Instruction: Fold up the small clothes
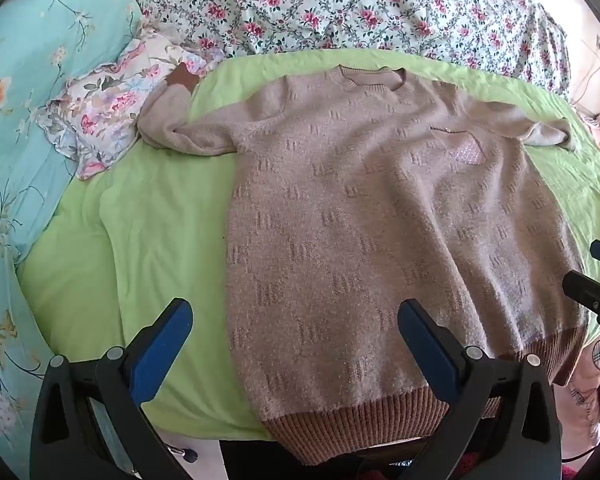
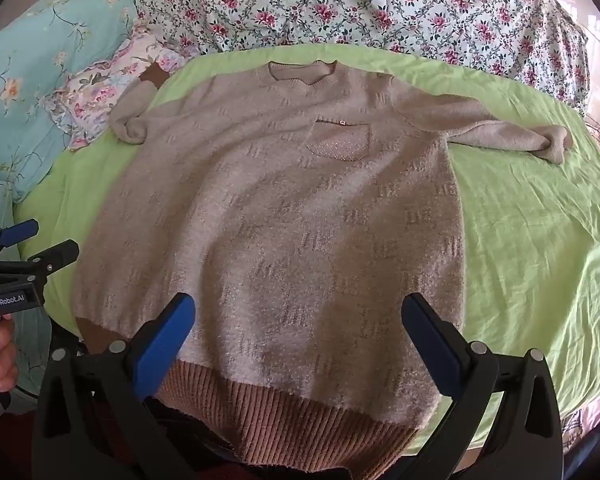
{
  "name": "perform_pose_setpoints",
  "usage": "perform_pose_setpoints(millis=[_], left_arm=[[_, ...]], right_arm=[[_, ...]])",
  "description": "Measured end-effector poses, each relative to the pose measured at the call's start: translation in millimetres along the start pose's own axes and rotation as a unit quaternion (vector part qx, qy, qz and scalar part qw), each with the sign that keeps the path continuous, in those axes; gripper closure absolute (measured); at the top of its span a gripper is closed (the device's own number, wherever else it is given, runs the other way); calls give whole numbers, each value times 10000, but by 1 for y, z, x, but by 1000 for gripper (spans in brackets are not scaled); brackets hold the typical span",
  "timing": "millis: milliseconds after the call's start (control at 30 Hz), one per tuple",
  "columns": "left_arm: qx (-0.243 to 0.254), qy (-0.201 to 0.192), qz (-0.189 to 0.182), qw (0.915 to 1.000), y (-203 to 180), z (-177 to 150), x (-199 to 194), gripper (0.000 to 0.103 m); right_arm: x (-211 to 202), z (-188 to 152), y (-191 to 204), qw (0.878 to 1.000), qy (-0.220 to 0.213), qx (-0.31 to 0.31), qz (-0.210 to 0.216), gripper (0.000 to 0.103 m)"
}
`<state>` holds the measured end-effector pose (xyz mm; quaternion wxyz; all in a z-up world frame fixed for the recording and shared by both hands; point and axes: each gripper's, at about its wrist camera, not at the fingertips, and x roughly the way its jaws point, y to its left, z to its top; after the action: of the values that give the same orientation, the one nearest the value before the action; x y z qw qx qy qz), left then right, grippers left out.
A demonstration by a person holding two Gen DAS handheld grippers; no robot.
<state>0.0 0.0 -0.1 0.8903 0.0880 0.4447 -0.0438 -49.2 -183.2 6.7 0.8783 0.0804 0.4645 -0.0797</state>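
Observation:
A beige knit sweater (image 1: 364,216) with a brown ribbed hem lies flat, front up, on a green sheet (image 1: 140,232); it also shows in the right wrist view (image 2: 292,208). Its neckline is at the far side and both sleeves are spread out sideways. The hem hangs over the near bed edge. My left gripper (image 1: 296,320) is open and empty above the sweater's lower left part. My right gripper (image 2: 298,320) is open and empty above the hem's middle. The right gripper shows at the right edge of the left view (image 1: 592,276), the left one at the left edge of the right view (image 2: 32,248).
A pink-flowered quilt (image 1: 360,4) is heaped at the far side. A turquoise floral quilt (image 1: 32,60) and a small floral pillow (image 1: 108,104) lie at the left. The sweater's left sleeve cuff (image 1: 182,78) rests on the pillow. Green sheet (image 2: 540,240) lies right of the sweater.

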Motion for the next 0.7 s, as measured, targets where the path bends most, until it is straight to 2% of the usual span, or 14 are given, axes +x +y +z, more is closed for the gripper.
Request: perform_pose_setpoints(millis=[700], left_arm=[[41, -41, -21, 10000, -2, 2, 0, 0]], right_arm=[[0, -3, -1, 9998, -137, -108, -45, 0]])
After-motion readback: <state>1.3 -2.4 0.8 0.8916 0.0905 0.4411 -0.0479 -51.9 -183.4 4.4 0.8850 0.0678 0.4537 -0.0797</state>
